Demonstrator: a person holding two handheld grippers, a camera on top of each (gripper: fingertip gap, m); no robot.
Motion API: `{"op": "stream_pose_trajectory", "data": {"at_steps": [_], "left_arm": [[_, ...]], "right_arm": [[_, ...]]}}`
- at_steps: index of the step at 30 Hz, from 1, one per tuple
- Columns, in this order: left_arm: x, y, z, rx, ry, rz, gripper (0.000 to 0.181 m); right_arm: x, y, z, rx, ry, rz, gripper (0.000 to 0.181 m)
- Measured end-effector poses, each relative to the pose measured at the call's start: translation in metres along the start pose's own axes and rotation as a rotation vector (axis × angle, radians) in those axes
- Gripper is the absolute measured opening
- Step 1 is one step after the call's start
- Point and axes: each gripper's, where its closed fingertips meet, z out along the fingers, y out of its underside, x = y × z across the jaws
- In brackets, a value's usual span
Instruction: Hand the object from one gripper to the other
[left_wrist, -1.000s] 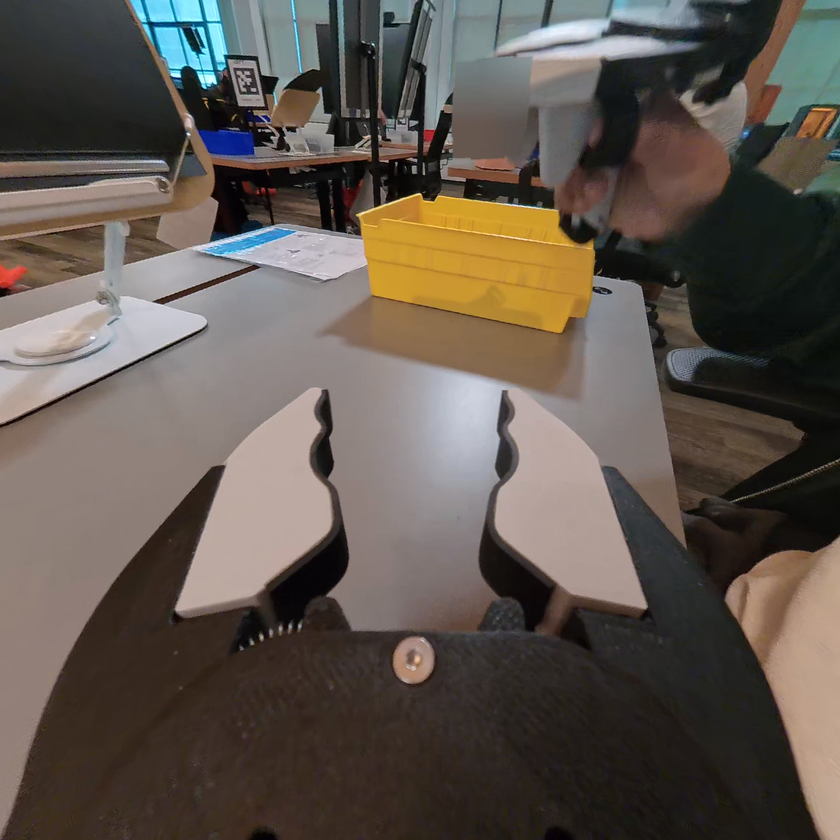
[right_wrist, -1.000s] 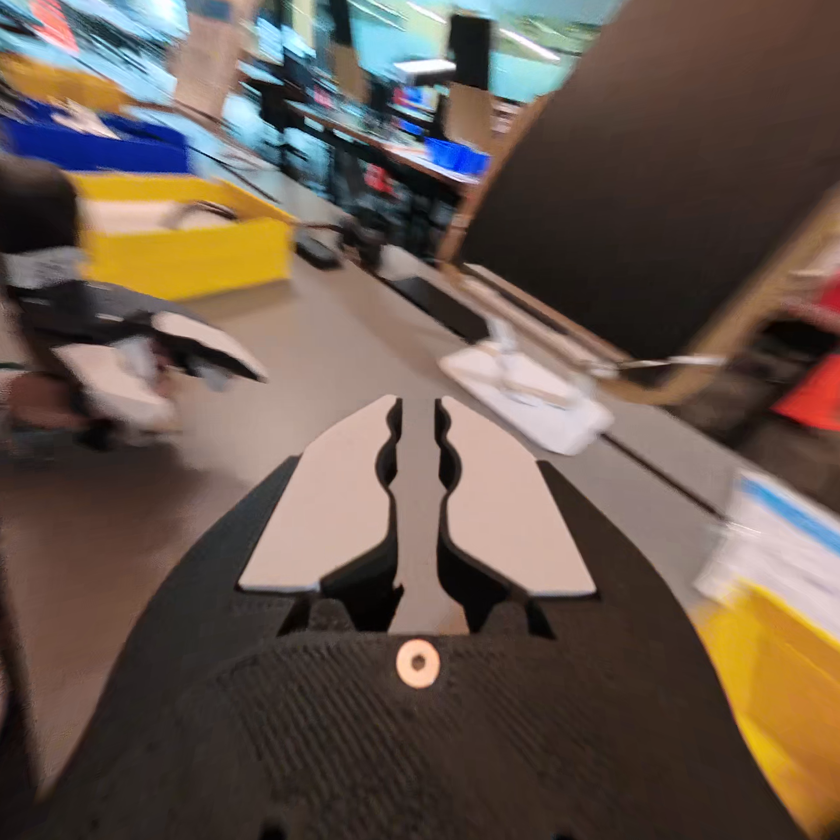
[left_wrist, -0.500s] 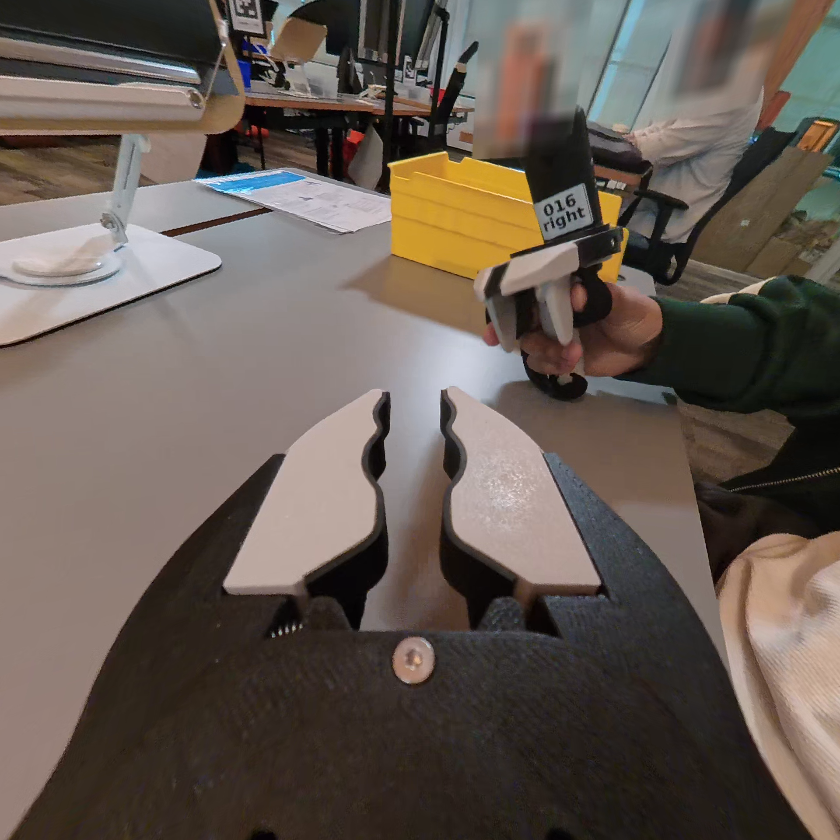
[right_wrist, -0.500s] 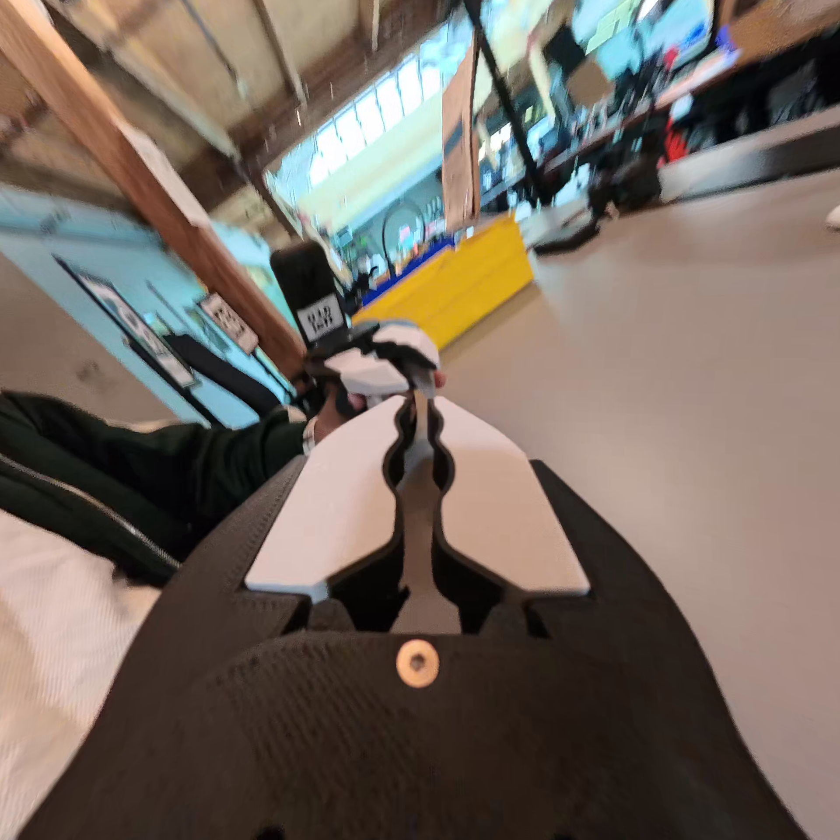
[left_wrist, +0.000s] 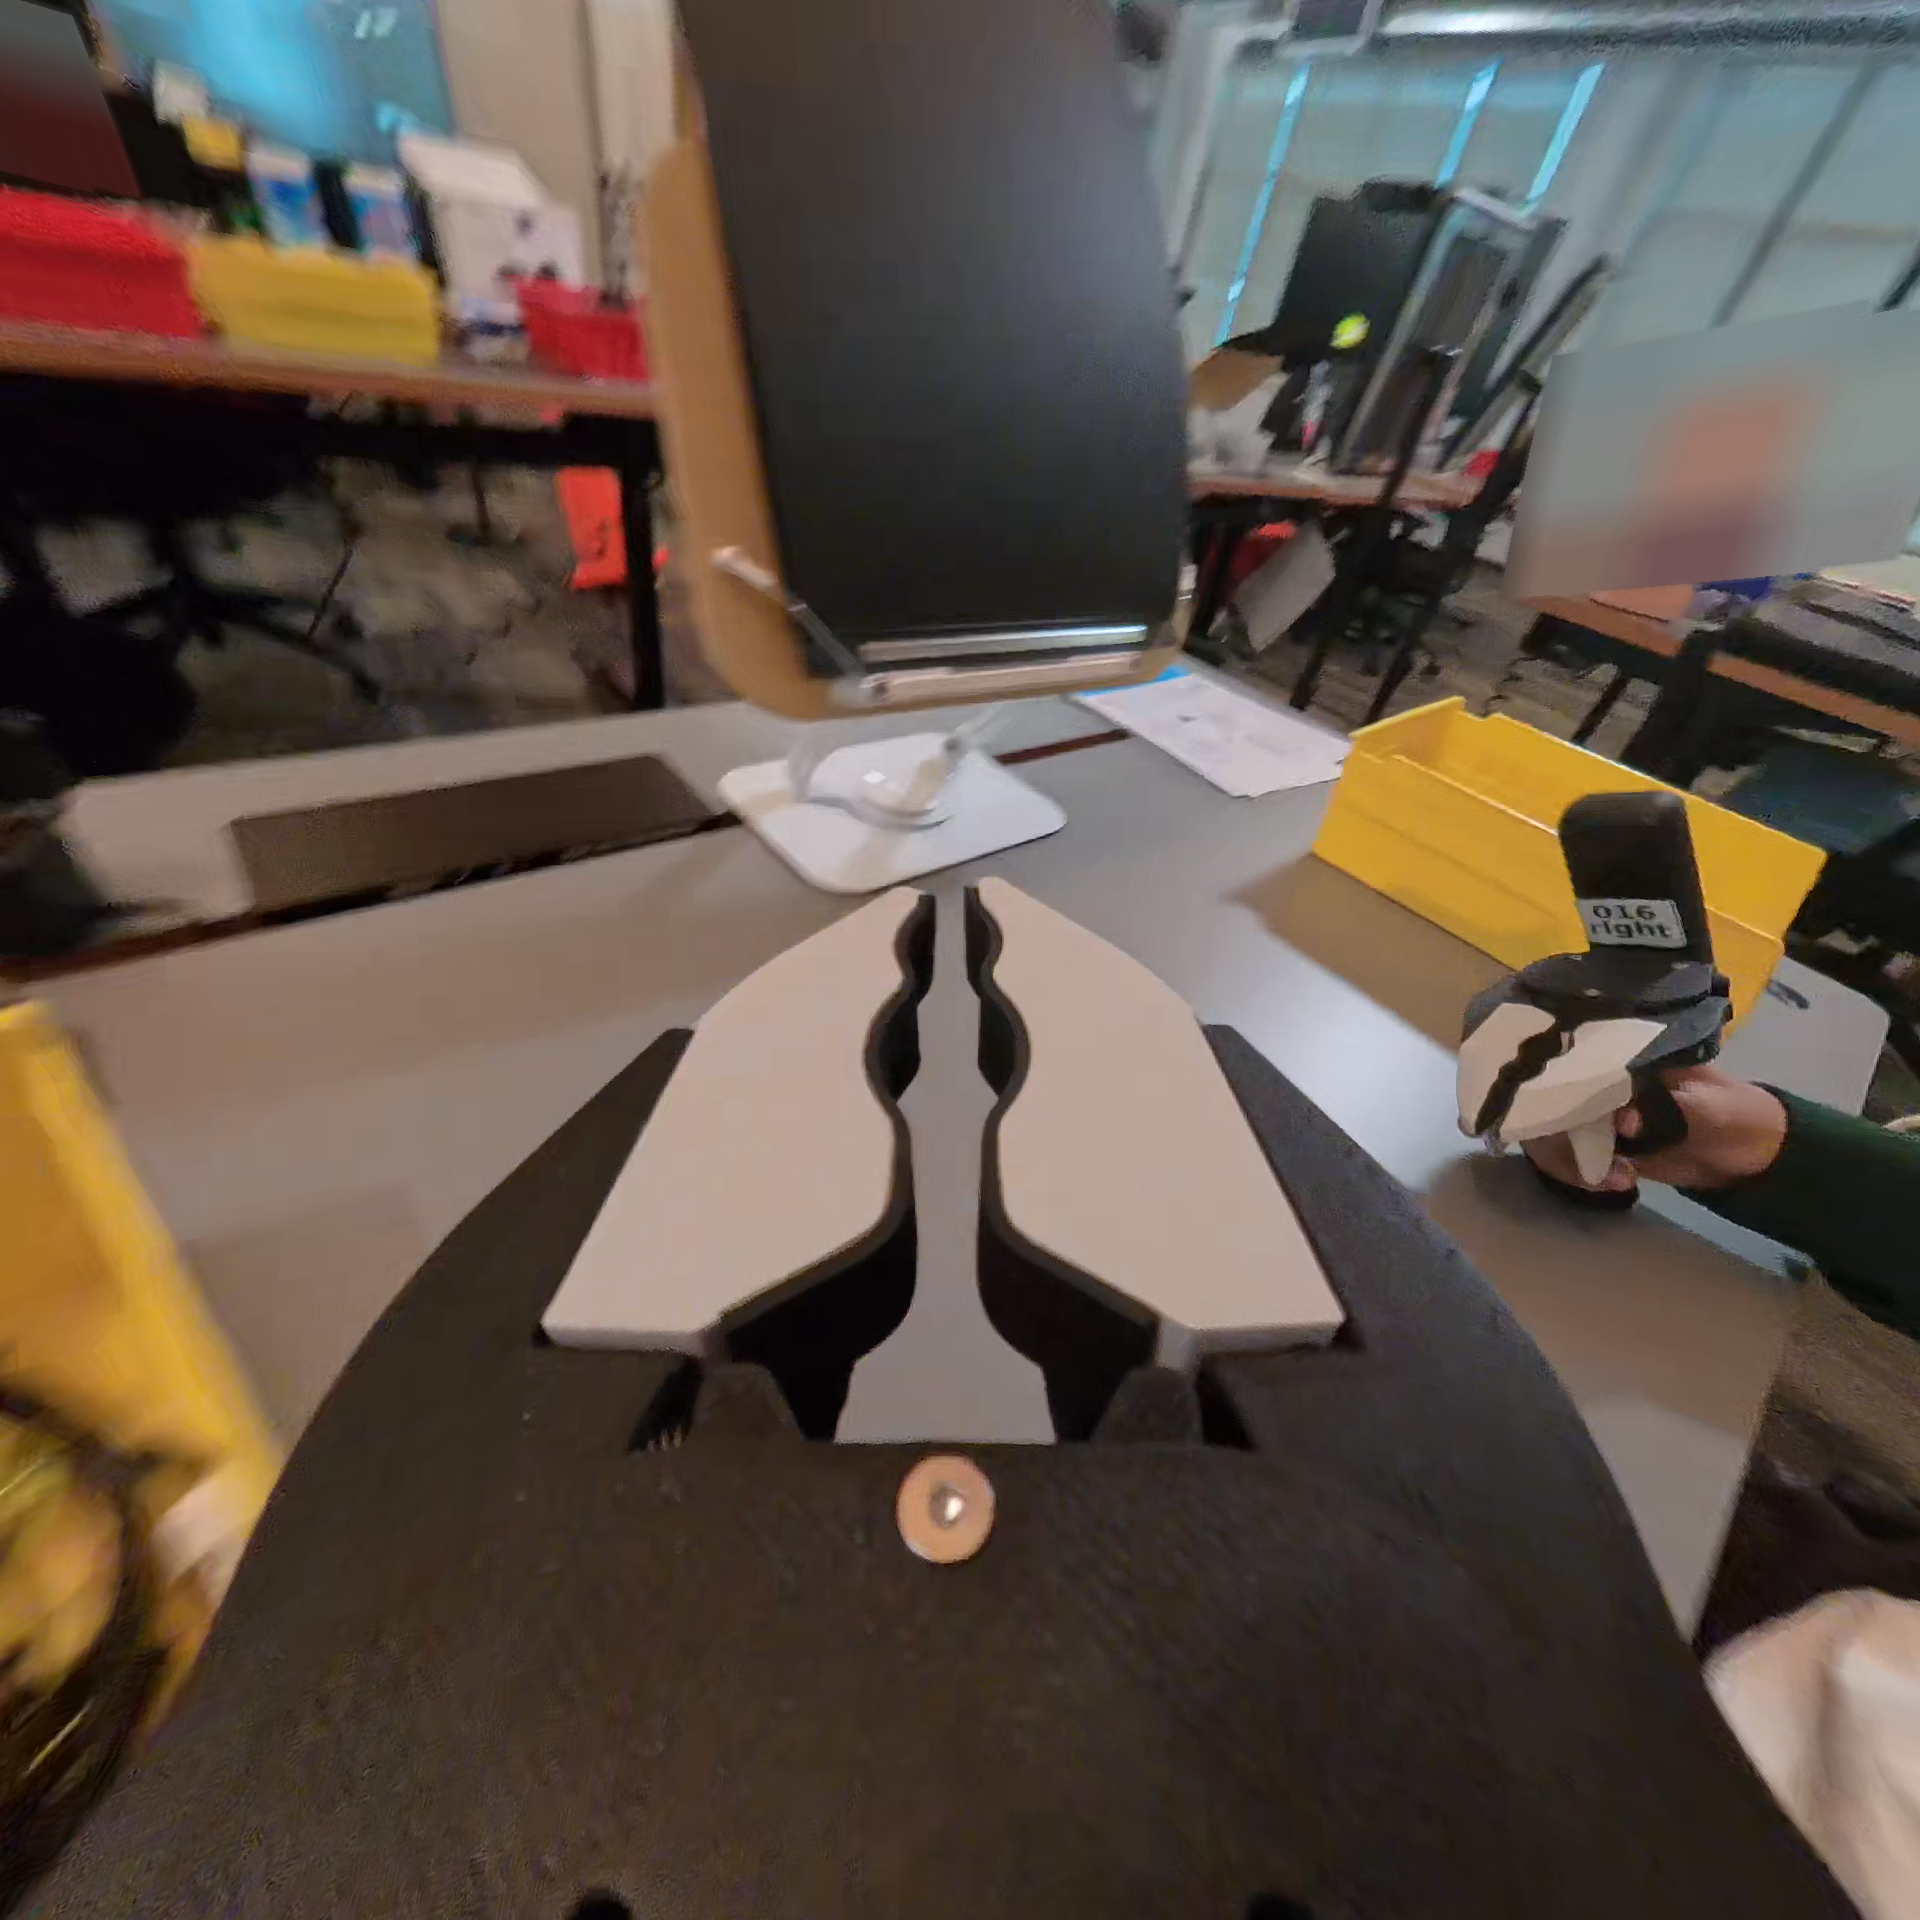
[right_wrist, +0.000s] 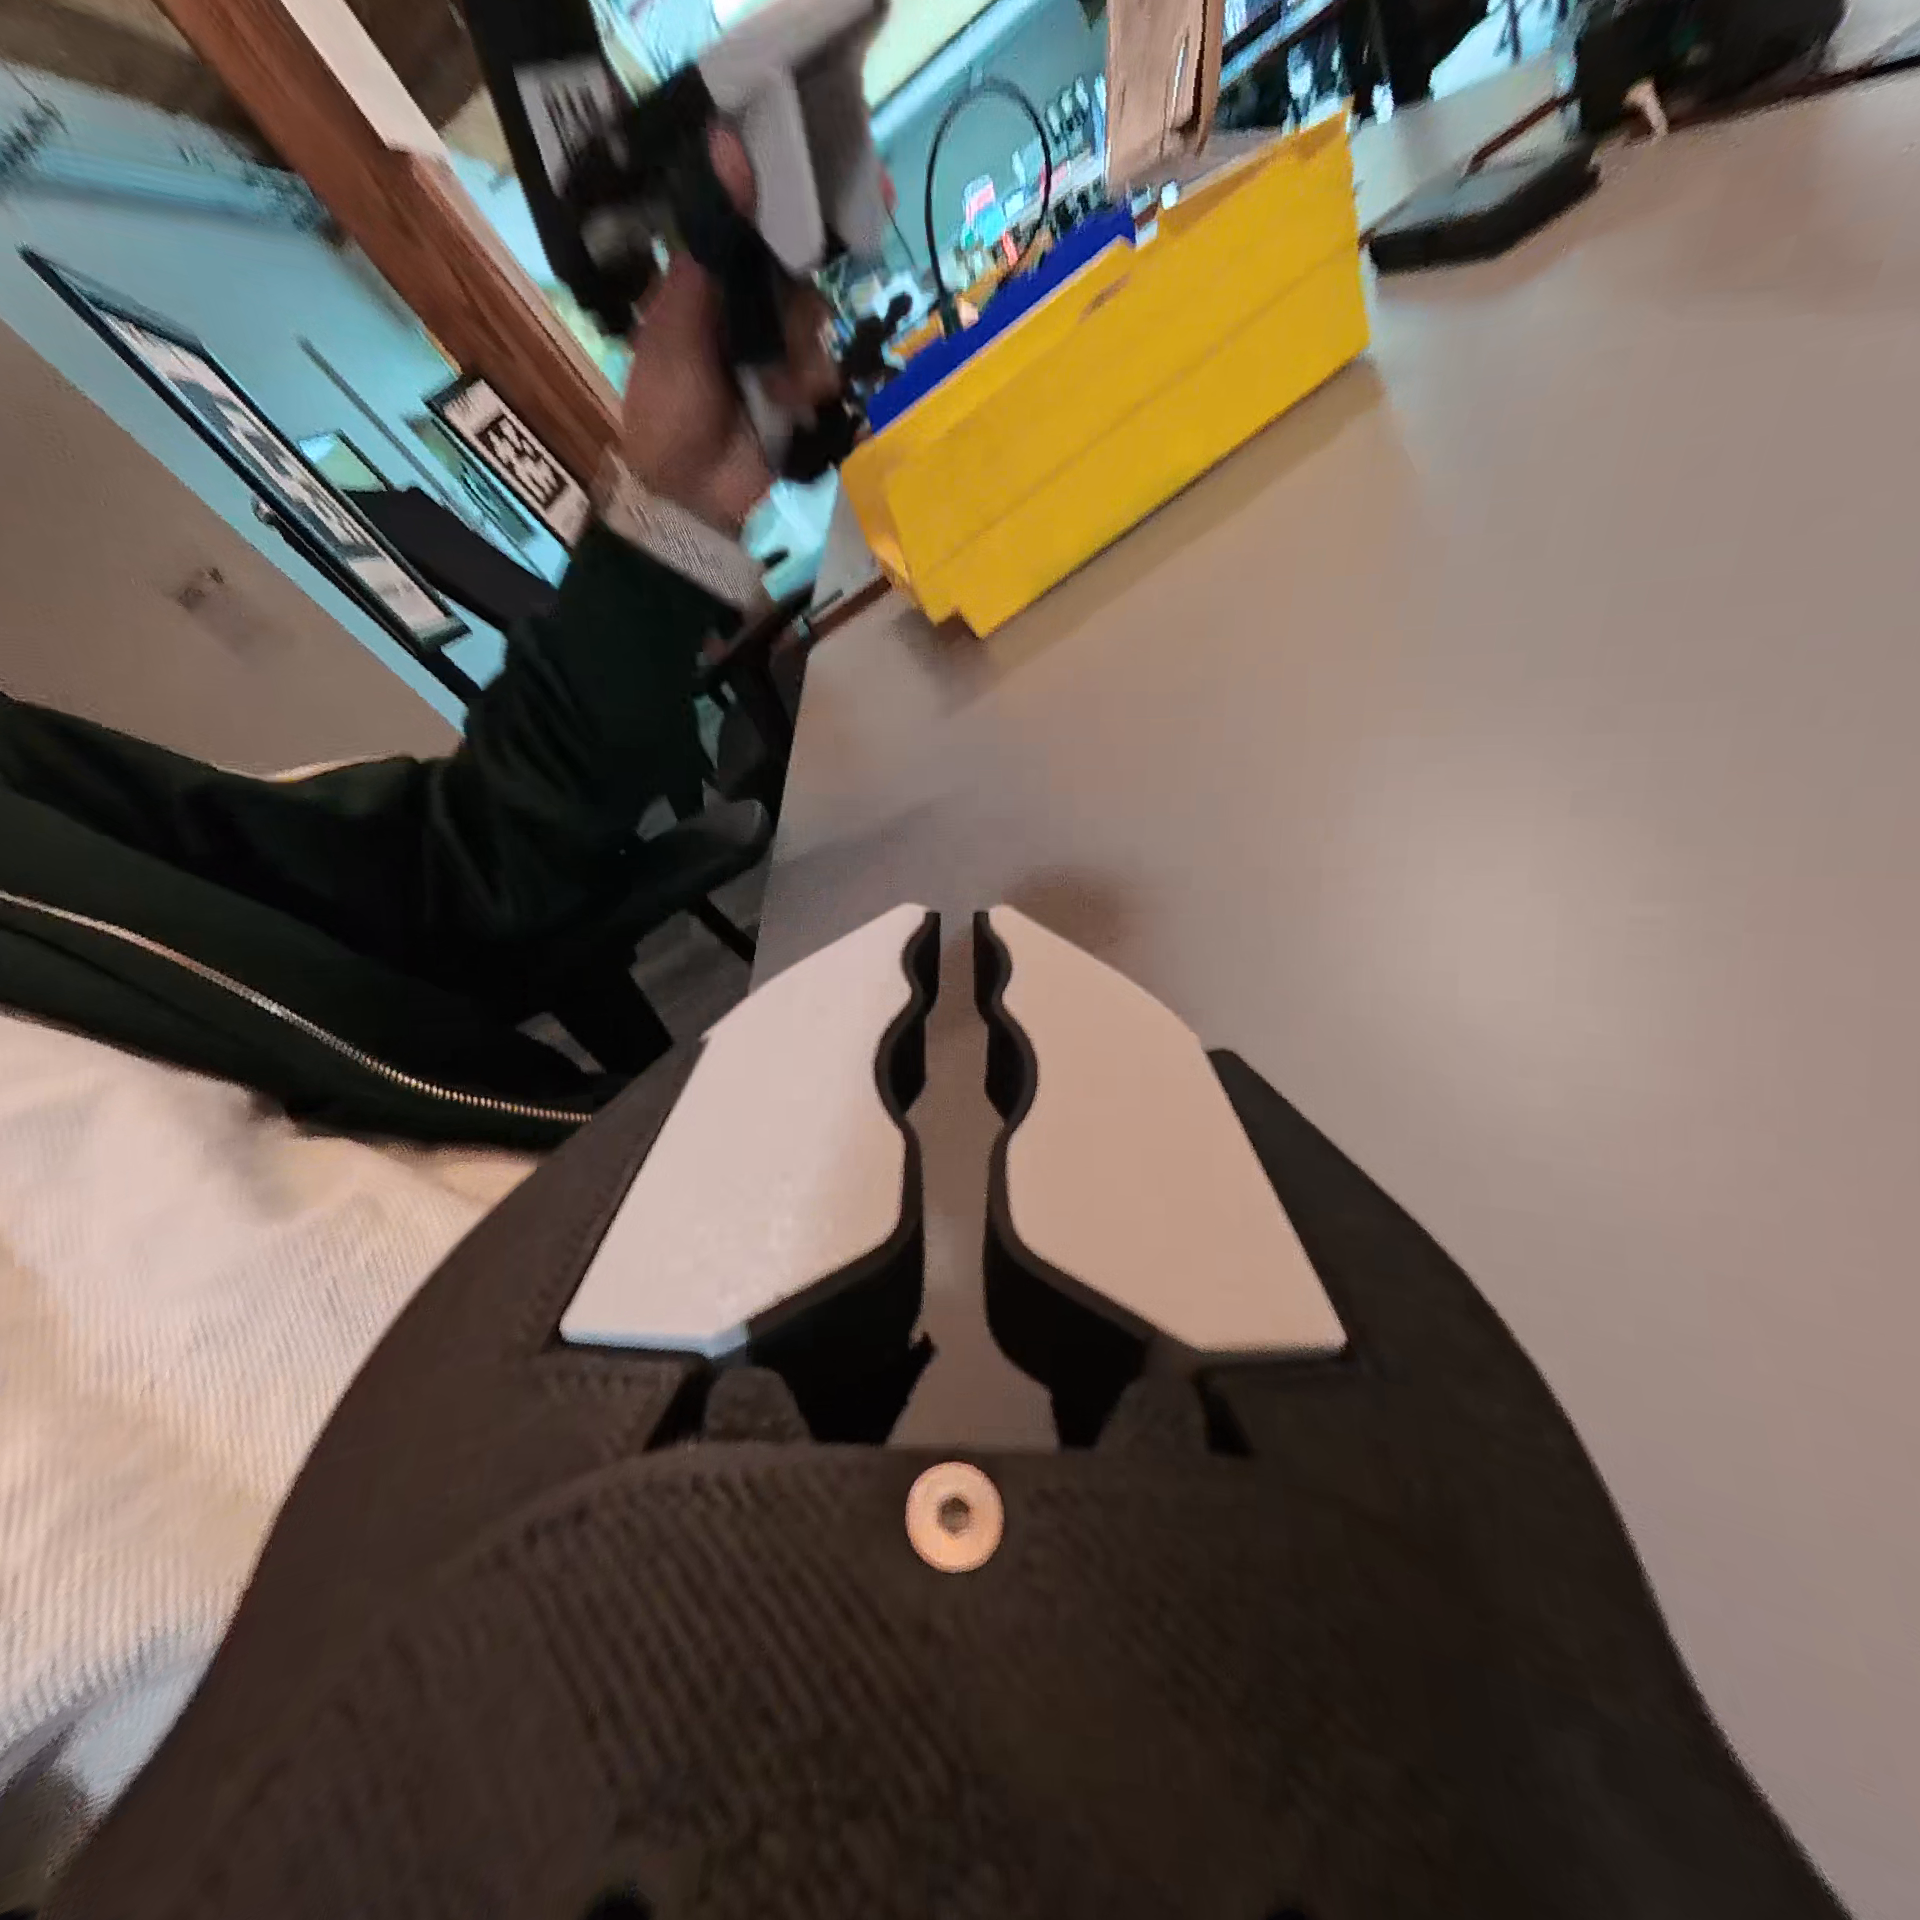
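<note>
At the far left of the left wrist view we see a blurred yellow bin (left_wrist: 99, 1226) at the near edge, with something dark and gold in it that we cannot make out; whether that is the object to hand over we cannot tell. No object sits in either set of tongs.

Our left gripper (left_wrist: 951, 914) is clenched on nothing, its 2 pale fingers (left_wrist: 769, 1132) nearly touching with only a thin slit between them. It hangs over the grey table (left_wrist: 416, 1039), pointing at a tablet stand (left_wrist: 894, 805) whose white base rests on the table in the middle distance and whose dark panel (left_wrist: 956, 312) rises above it.

Right of the stand lies a sheet of paper (left_wrist: 1216, 727), and further right a second yellow bin (left_wrist: 1538, 842) stands on the table.

At the far right our right gripper (left_wrist: 1496, 1081) is held in a hand (left_wrist: 1662, 1143), resting low at the table's near right edge. It is also clenched and empty; its own view shows the tips (right_wrist: 956, 925) almost meeting above the bare table (right_wrist: 1455, 727), with a yellow bin (right_wrist: 1122, 395) far ahead and the left gripper (right_wrist: 727, 208) raised and blurred beyond it.
</note>
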Motion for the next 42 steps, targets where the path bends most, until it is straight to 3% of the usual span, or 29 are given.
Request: {"op": "stream_pose_trajectory", "data": {"at_steps": [1,4,7,10,13,17,21,33,38,42], "left_arm": [[-0.018,-0.004,-0.018,-0.06,-0.033,-0.042,0.013],[-0.084,0.033,-0.075,-0.34,-0.237,-0.166,0.023],[-0.131,0.081,-0.118,-0.511,-0.403,-0.289,0.024],[-0.128,0.114,-0.125,-0.645,-0.297,-0.359,0.023],[-0.148,0.143,-0.138,-0.803,-0.458,-0.4,0.03],[-0.141,0.17,-0.137,-0.928,-0.435,-0.488,0.033],[-0.145,0.194,-0.148,-1.101,-0.514,-0.447,0.051],[-0.151,0.186,-0.144,-1.108,-0.561,-0.347,0.036],[-0.147,0.125,-0.136,-0.812,-0.516,-0.294,0.036],[-0.091,0.042,-0.102,-0.428,-0.201,-0.222,0.036]], "right_arm": [[0.0,0.004,0.003,-0.027,0.003,-0.001,0.006],[-0.003,0.01,0.008,-0.079,-0.01,-0.012,0.007],[-0.006,0.008,0.006,-0.061,-0.056,0.012,0.01],[-0.003,0.0,-0.002,-0.001,-0.078,0.055,0.008],[0.003,-0.004,-0.007,0.026,-0.057,0.065,0.007],[0.005,-0.004,-0.008,0.029,-0.038,0.068,0.007],[0.005,-0.003,-0.006,0.016,-0.032,0.058,0.007],[0.003,0.0,-0.005,-0.006,-0.026,0.039,0.007],[0.004,0.001,-0.004,-0.018,-0.027,0.047,0.006],[0.014,-0.016,-0.001,0.042,0.041,-0.017,0.0]]}}
